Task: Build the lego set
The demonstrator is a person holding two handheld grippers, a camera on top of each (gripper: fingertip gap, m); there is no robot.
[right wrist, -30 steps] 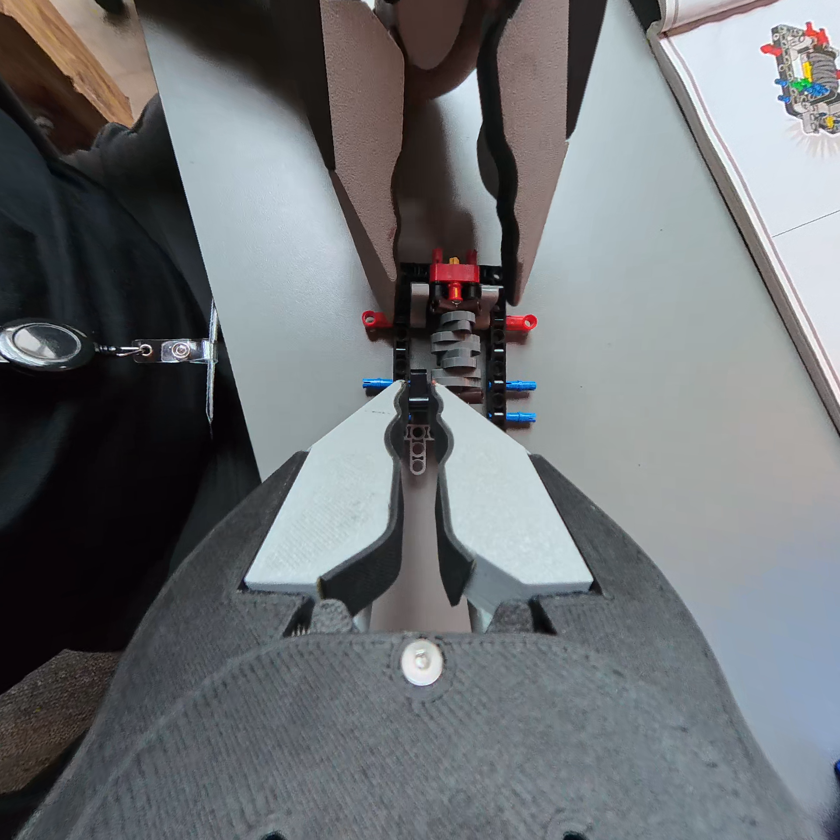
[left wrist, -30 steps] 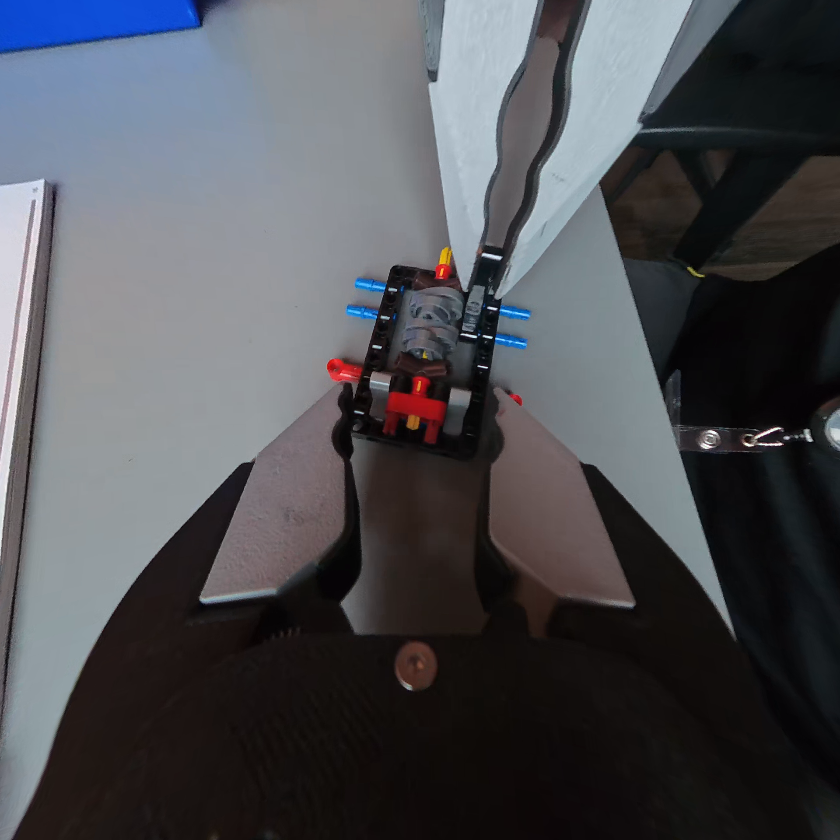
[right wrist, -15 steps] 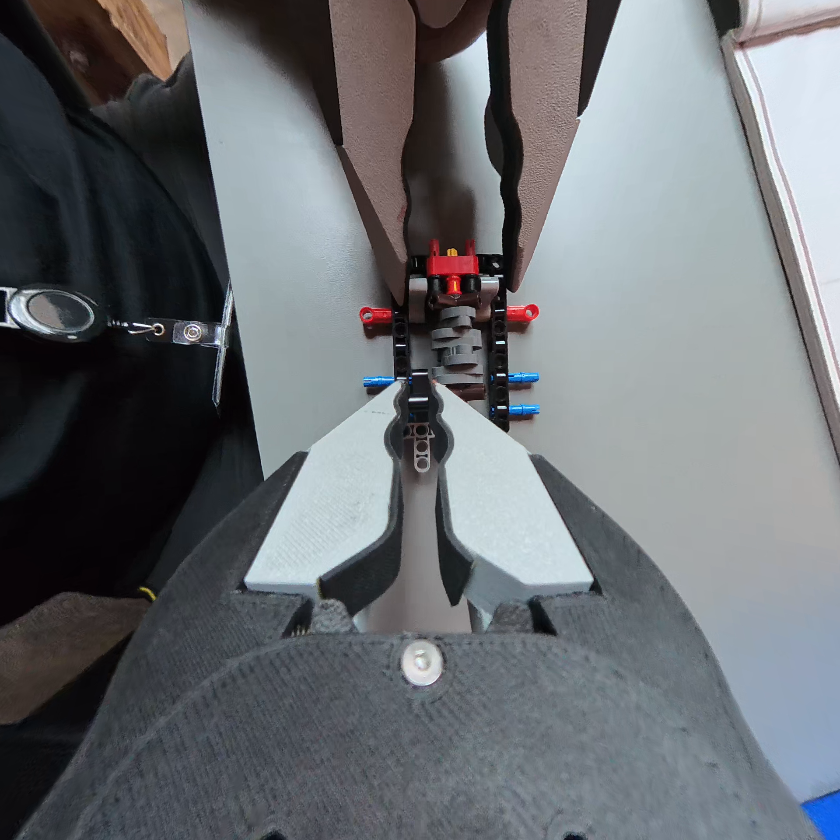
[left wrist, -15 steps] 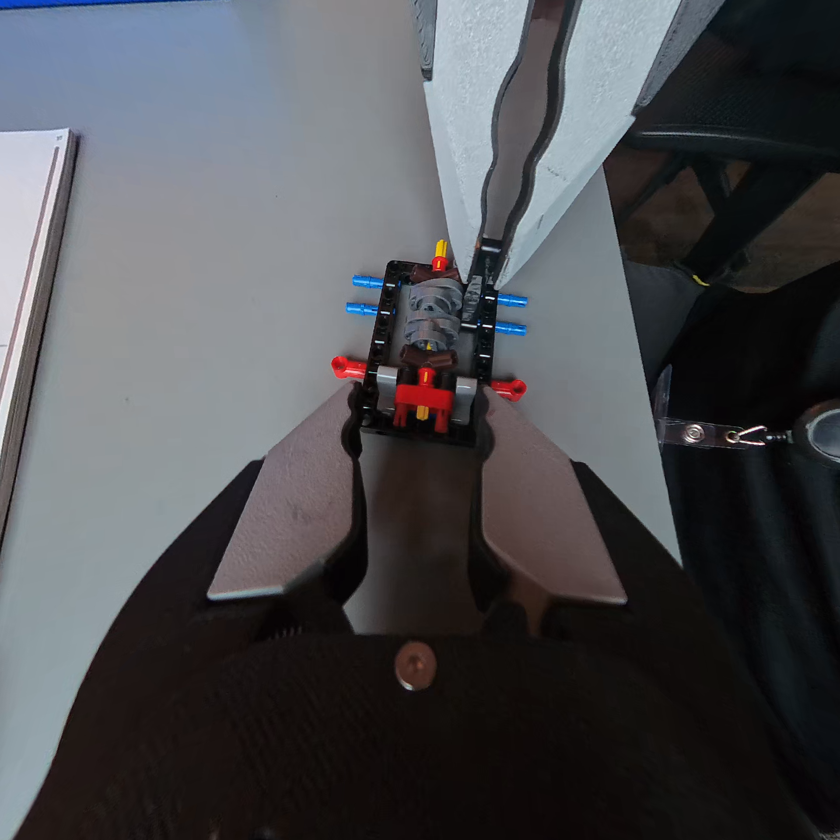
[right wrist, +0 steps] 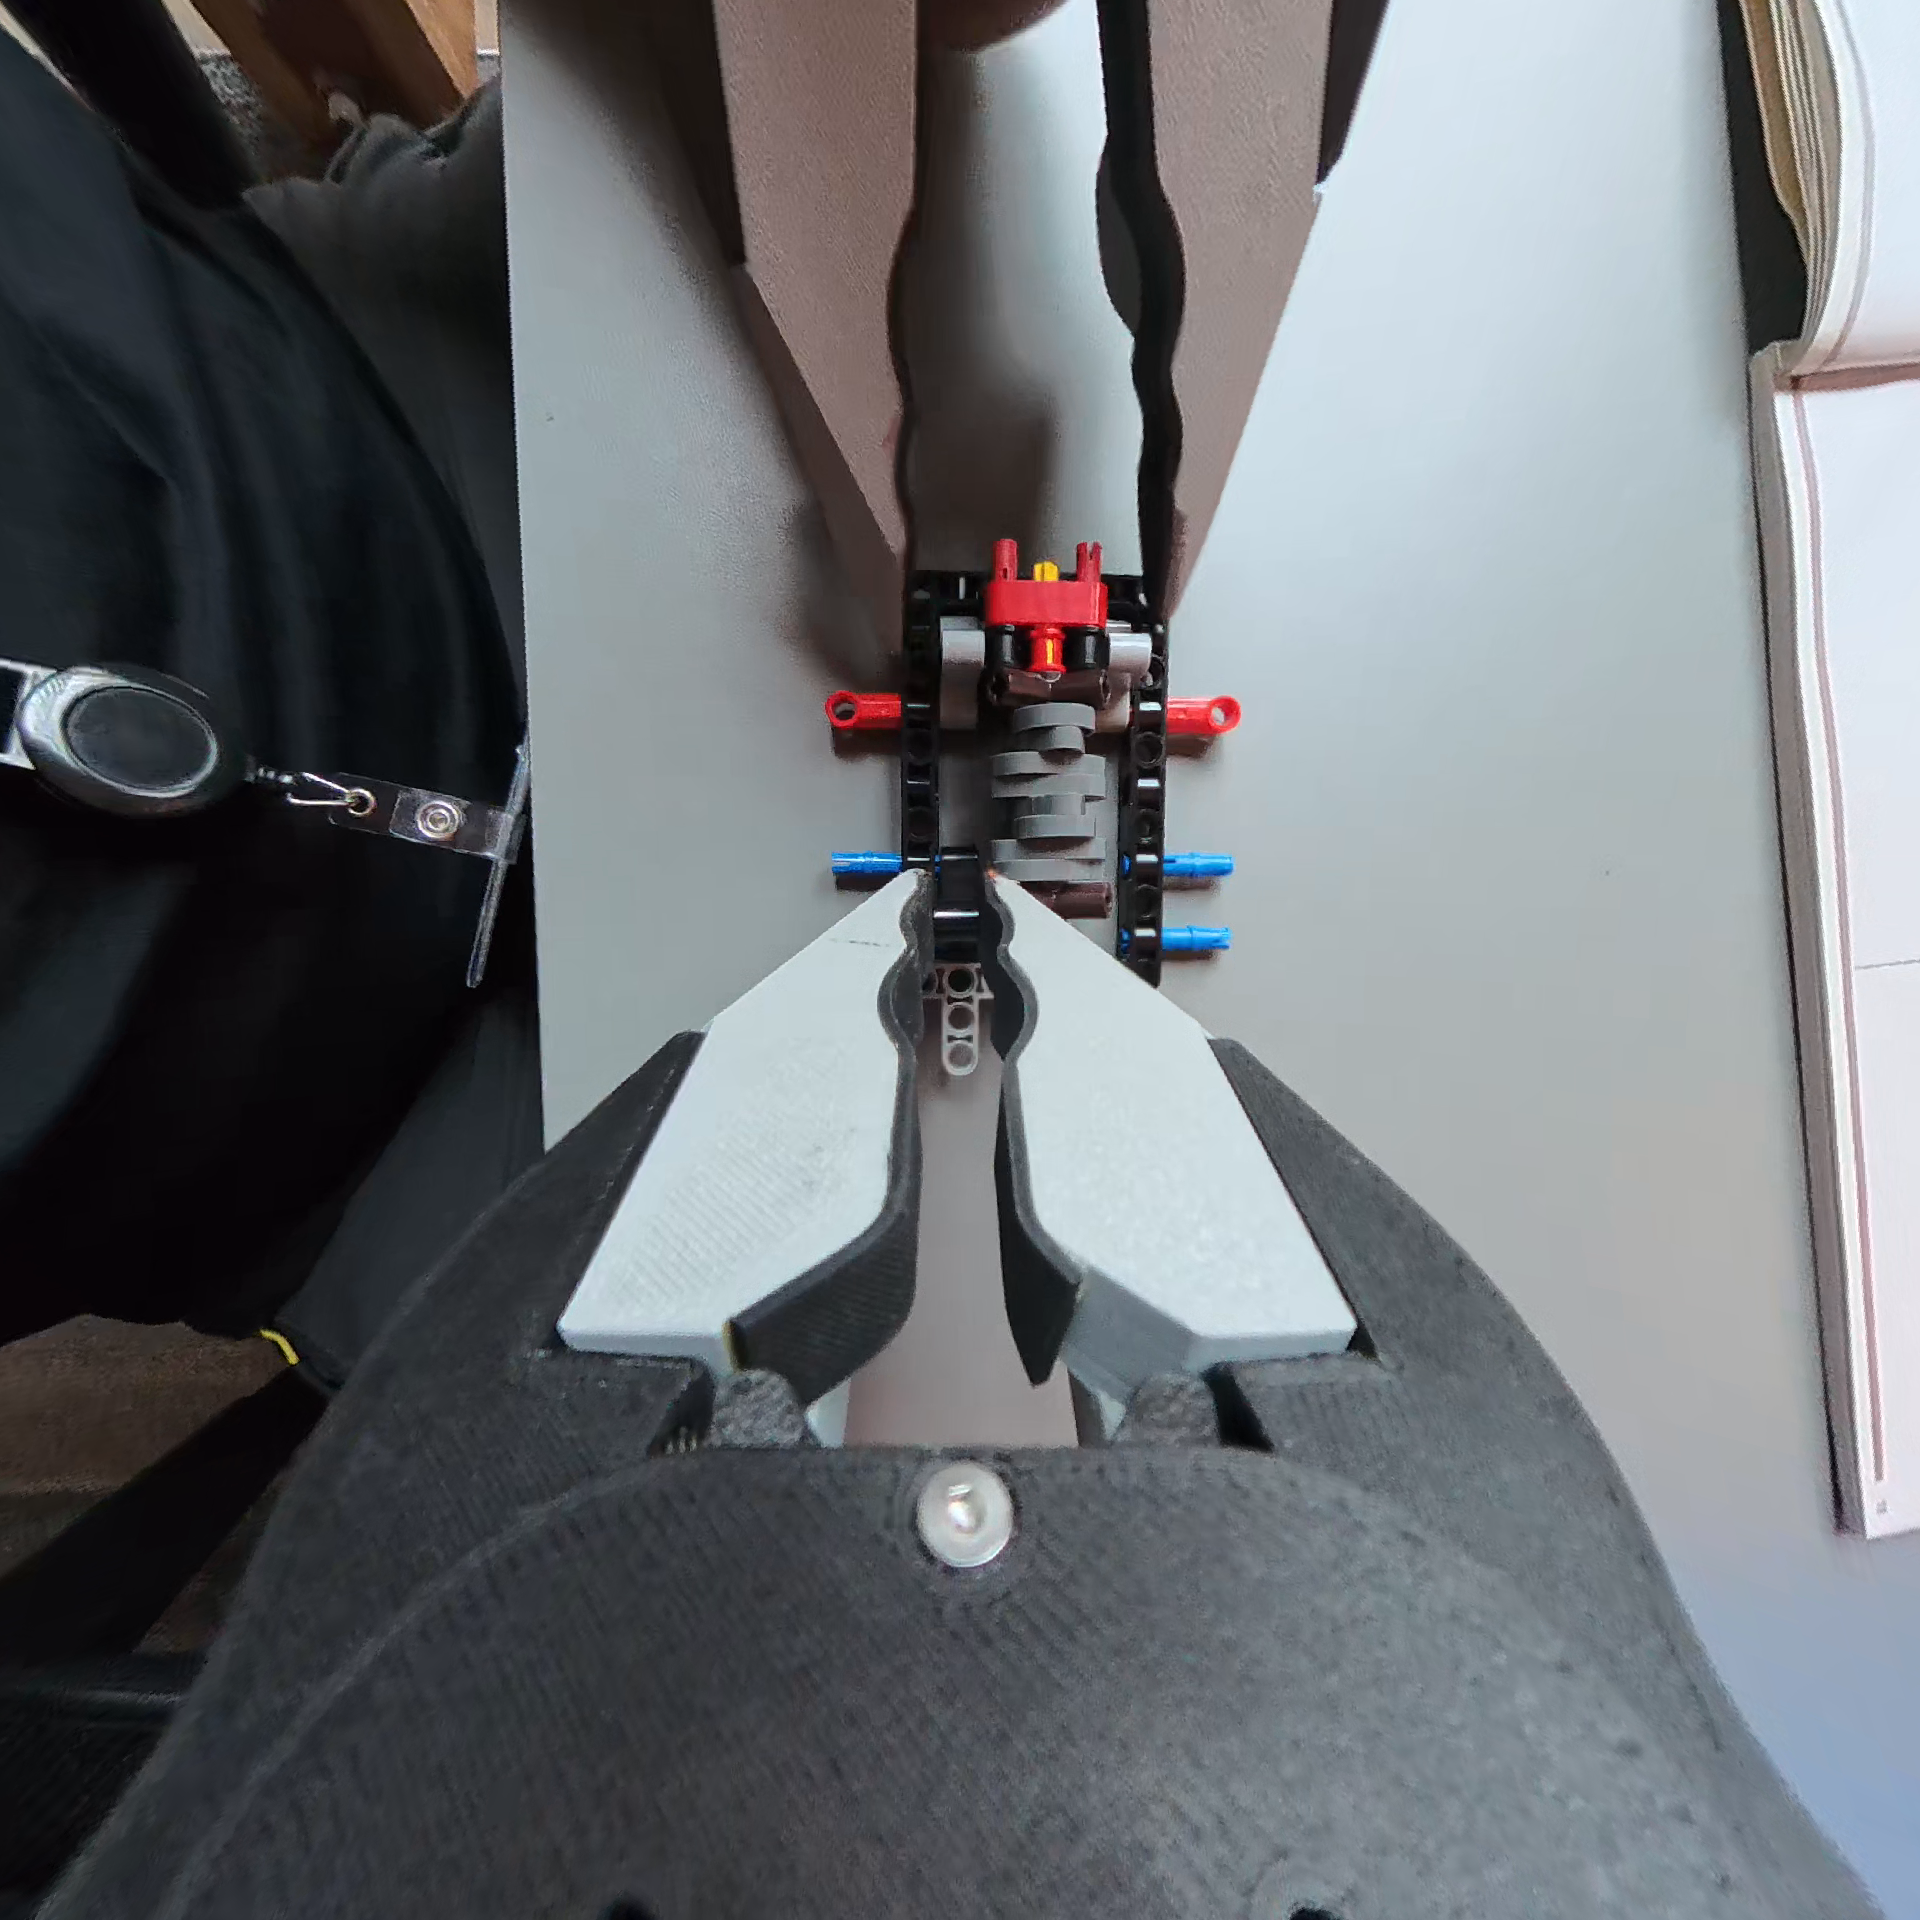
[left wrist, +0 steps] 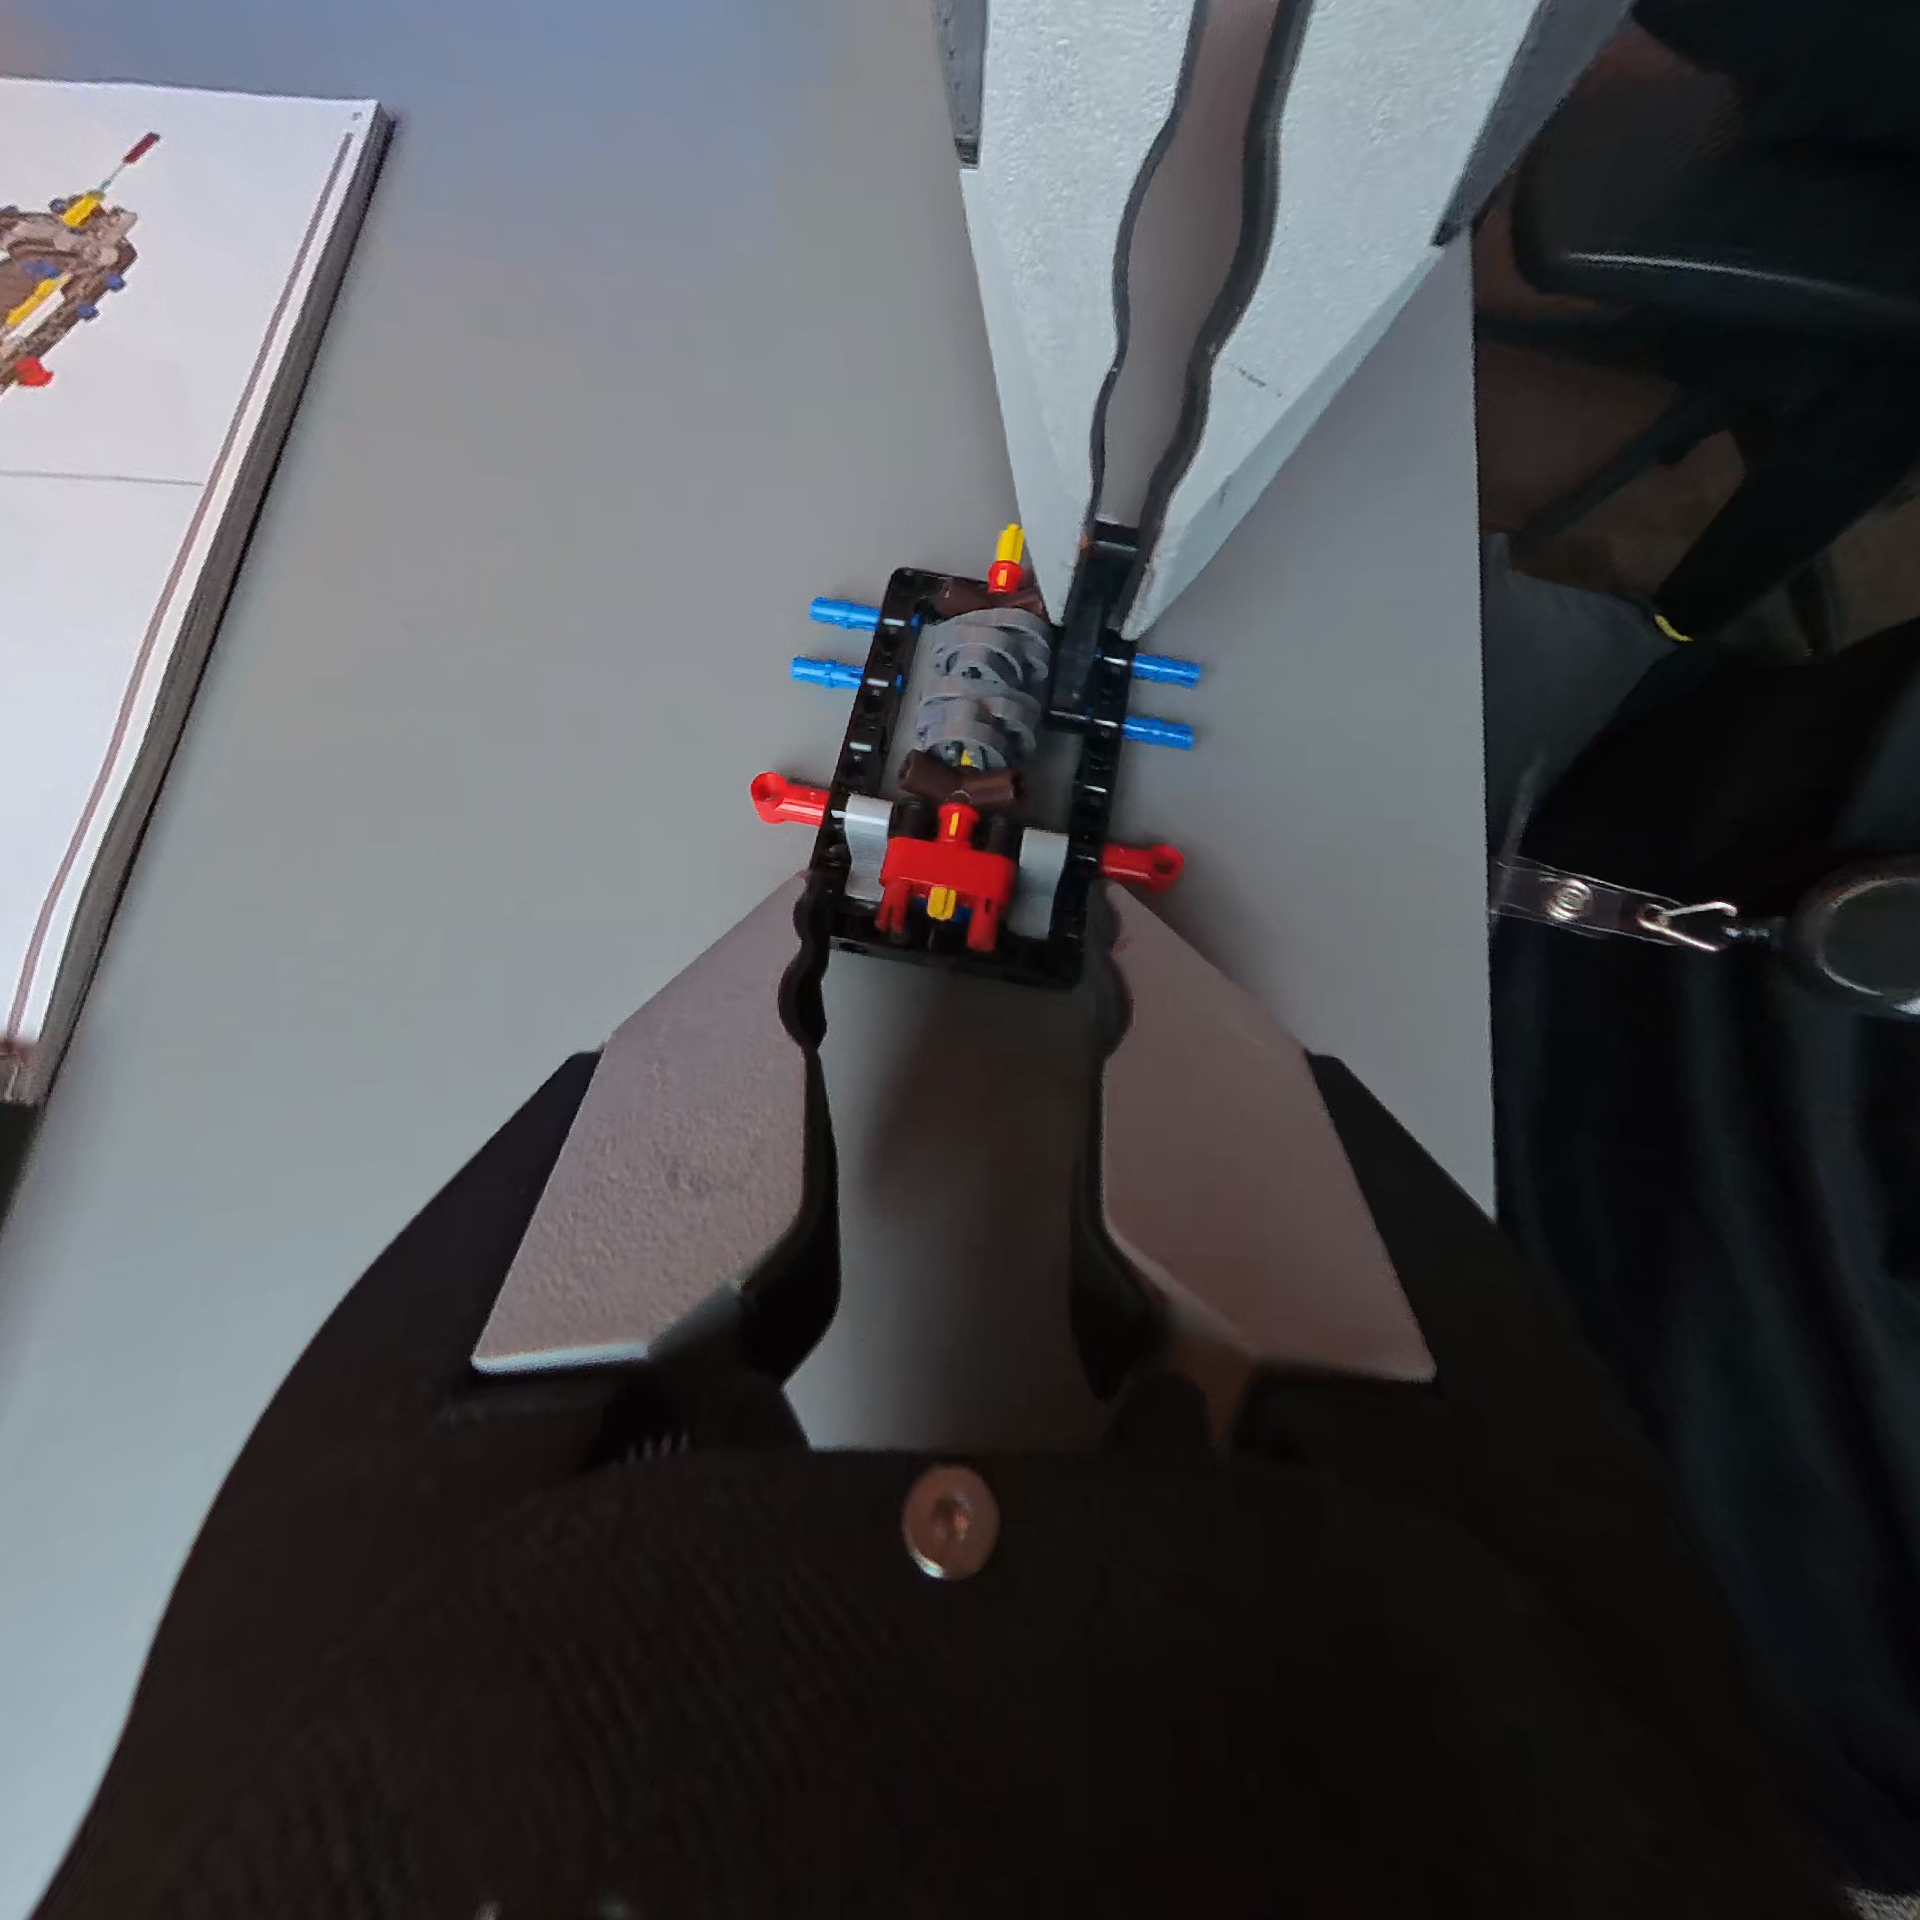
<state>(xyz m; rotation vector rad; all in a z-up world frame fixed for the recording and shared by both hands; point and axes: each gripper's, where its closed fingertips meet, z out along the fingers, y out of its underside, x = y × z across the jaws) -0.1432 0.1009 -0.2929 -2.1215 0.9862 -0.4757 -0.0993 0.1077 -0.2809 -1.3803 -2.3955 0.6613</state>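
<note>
**Q:** What holds the assembly, and why there?

**A:** The black rectangular lego frame with a grey crank core (left wrist: 961, 774) lies on the grey table (left wrist: 540, 644). The left gripper (left wrist: 951, 961) is clamped on the frame's red-block end, one finger against each long side. This seems meant to steady the frame against a push from the opposite end.

**Q:** And the second tool?

**A:** The right gripper (right wrist: 958, 914) is closed on a small black-and-grey lego connector piece (right wrist: 958, 971), whose black tip meets the frame's side beam beside the blue pins (right wrist: 1195, 899). Judged from this, the piece is being pressed into place.

**Q:** How much room surrounds the frame?

**A:** The table edge (left wrist: 1481, 727) runs near the frame on the side where a dark-clothed person and a badge reel (left wrist: 1860, 940) show. The red axle end (left wrist: 1143, 862) reaches towards that edge, so a slip that way could drop parts. On the frame's opposite side, bare table extends to the open white instruction booklet (left wrist: 156, 416), well apart.
</note>
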